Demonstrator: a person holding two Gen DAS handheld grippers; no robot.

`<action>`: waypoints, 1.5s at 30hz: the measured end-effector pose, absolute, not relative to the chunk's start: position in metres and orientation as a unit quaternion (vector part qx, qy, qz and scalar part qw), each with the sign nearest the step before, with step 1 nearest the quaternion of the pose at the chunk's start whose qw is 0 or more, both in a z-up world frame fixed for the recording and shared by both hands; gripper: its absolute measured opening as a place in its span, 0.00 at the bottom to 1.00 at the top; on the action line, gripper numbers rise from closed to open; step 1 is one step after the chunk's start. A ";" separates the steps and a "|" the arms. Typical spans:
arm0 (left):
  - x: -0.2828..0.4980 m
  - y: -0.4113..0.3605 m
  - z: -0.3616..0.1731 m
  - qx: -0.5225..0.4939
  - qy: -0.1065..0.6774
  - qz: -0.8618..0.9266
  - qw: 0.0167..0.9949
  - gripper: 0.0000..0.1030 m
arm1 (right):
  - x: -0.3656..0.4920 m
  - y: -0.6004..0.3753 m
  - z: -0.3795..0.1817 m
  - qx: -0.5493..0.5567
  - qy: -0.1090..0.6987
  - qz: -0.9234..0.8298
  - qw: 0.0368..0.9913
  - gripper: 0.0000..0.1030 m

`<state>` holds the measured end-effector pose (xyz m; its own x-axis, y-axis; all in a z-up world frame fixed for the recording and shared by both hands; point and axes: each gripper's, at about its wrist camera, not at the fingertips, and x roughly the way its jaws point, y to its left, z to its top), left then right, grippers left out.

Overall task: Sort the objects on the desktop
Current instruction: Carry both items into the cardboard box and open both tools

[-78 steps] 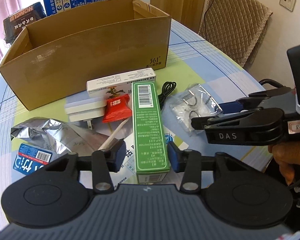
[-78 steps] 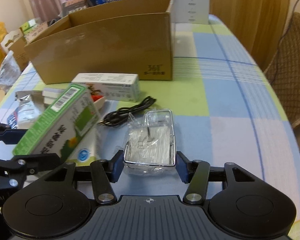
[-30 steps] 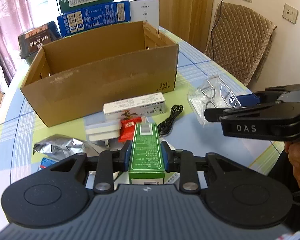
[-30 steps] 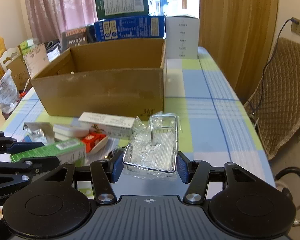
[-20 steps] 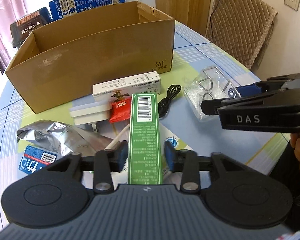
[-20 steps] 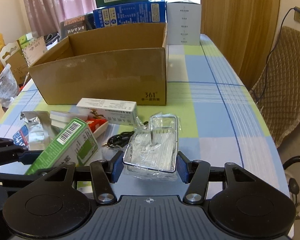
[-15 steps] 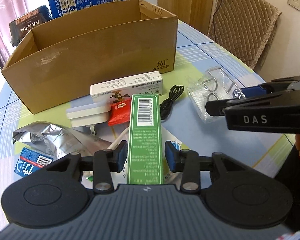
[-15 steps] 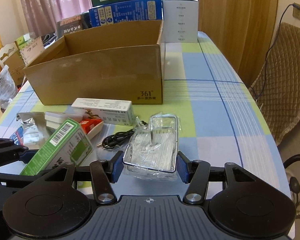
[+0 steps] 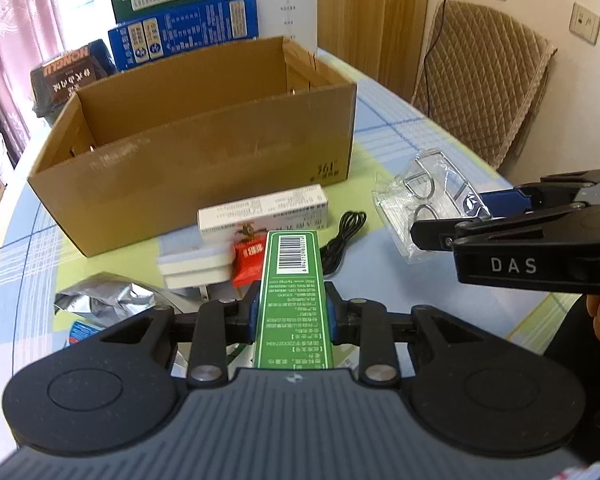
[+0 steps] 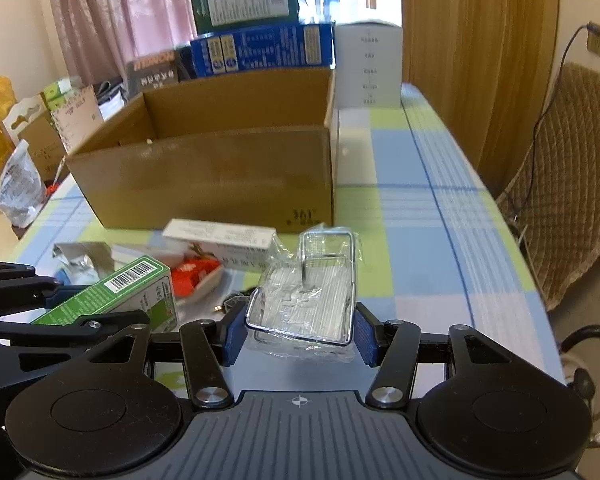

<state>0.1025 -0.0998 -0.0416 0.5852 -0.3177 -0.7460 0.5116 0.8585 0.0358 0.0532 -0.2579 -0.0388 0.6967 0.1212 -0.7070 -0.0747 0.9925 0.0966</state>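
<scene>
A long green box (image 9: 292,280) with a barcode sticks forward between the pads of my left gripper (image 9: 292,312); the jaws are closing and both pads press its sides, holding it above the table. In the right wrist view the same green box (image 10: 116,300) shows at lower left. My right gripper (image 10: 300,334) is shut on a wire rack in a clear plastic bag (image 10: 308,296), also lifted; the bagged rack (image 9: 424,204) hangs at the right in the left wrist view. The open cardboard box (image 9: 204,168) stands behind, its inside mostly hidden.
On the checked tablecloth before the carton lie a white box (image 9: 260,210), a white charger (image 9: 192,268), a red packet (image 9: 248,260), a black cable (image 9: 344,236) and a silver foil bag (image 9: 108,304). Stacked boxes (image 9: 180,36) stand behind; a quilted chair (image 9: 480,80) stands right.
Half a second ago the left jaws stood slightly apart around the green box lower over the table; now they press it and the view sits higher. The right gripper keeps the bagged rack.
</scene>
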 end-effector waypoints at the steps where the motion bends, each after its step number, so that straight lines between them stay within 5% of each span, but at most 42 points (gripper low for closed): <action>1: 0.102 -0.099 -0.038 0.123 0.388 -0.235 0.883 0.24 | 0.052 -0.257 -0.035 0.029 0.383 0.053 0.922 0.50; 19: 0.193 -0.073 0.059 0.091 0.303 -0.195 0.928 0.24 | 0.133 -0.222 0.048 0.003 0.304 0.098 0.947 0.50; 36: 0.316 -0.069 0.003 0.067 0.332 -0.175 0.924 0.25 | 0.265 -0.211 -0.013 0.013 0.354 0.111 0.928 0.50; 45: 0.311 -0.056 0.009 0.065 0.313 -0.160 0.934 0.38 | 0.275 -0.213 -0.028 0.014 0.359 0.114 0.926 0.51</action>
<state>0.3114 -0.0561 0.0092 0.7529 -0.2579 -0.6055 0.3391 0.9405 0.0211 0.2749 -0.2126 -0.0278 0.7162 0.2205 -0.6621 -0.2005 0.9738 0.1074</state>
